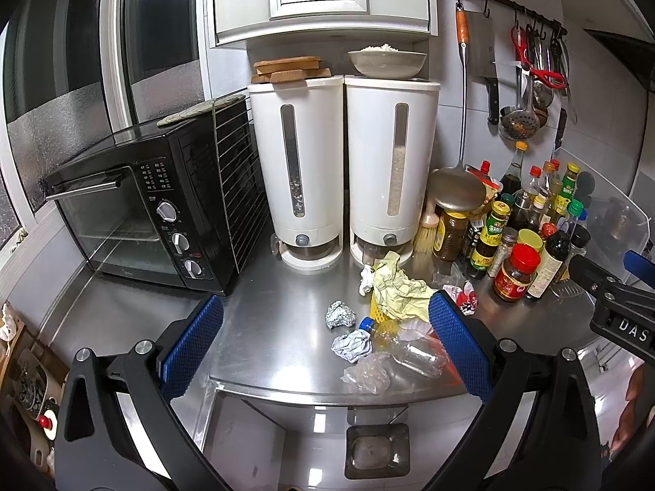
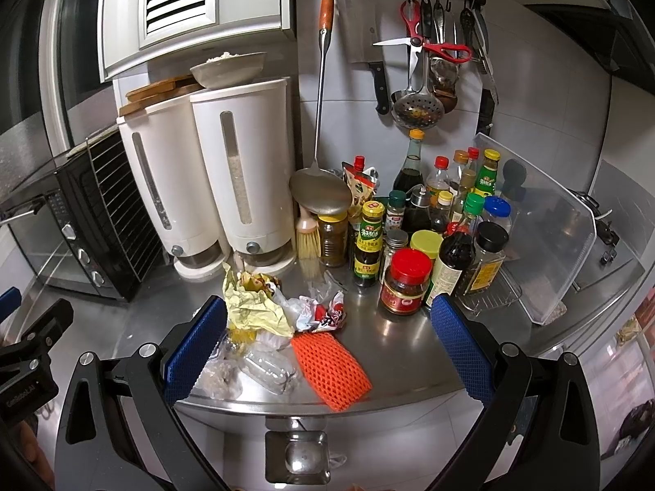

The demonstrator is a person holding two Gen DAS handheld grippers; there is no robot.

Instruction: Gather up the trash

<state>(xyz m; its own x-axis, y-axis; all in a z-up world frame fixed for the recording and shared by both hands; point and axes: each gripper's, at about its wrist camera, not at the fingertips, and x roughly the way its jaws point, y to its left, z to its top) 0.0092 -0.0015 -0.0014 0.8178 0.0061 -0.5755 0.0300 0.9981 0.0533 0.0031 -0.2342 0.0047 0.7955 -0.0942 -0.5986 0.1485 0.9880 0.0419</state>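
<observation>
A heap of trash lies near the front edge of the steel counter. In the left wrist view it holds a crumpled yellow paper, a foil ball, a grey paper wad, a clear plastic bottle and clear film. My left gripper is open, held above the heap and empty. In the right wrist view I see the yellow paper, an orange foam net, a red-and-white wrapper and the bottle. My right gripper is open above them and empty.
A black toaster oven stands at the left. Two white rice dispensers stand behind the heap. Many sauce bottles and jars crowd the right, with a clear plastic splash guard beyond. Utensils hang on a wall rail.
</observation>
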